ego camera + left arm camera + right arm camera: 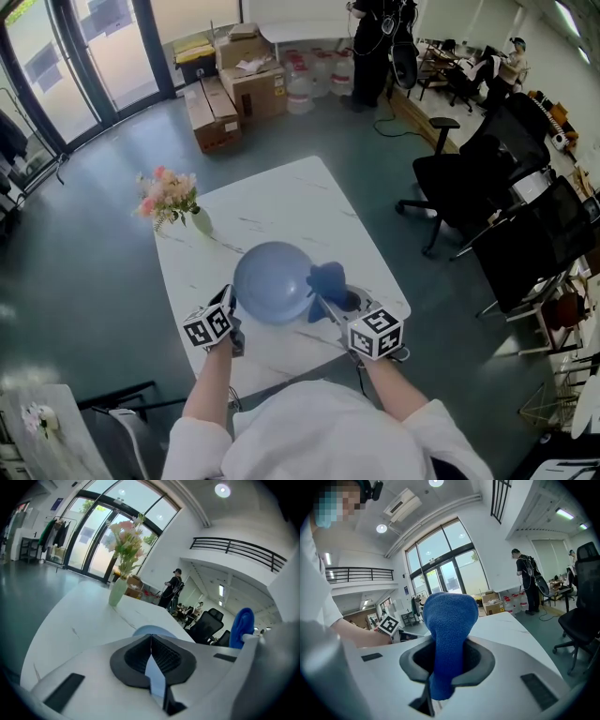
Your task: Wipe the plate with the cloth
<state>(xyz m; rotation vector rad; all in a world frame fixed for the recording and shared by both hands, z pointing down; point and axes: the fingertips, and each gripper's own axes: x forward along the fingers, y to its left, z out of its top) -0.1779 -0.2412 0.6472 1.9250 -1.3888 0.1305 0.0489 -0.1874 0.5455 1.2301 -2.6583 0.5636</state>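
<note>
A round light-blue plate is over the near part of the white table, its near left rim in my left gripper. In the left gripper view the jaws of that gripper are shut on the plate's thin rim. My right gripper is at the plate's right edge, shut on a bunched dark-blue cloth. The cloth stands up out of the right gripper between its pads. It also shows as a blue lump at the right of the left gripper view.
A pale green vase of pink flowers stands at the table's far left corner. Black office chairs crowd the floor to the right. Cardboard boxes and a standing person are beyond the table.
</note>
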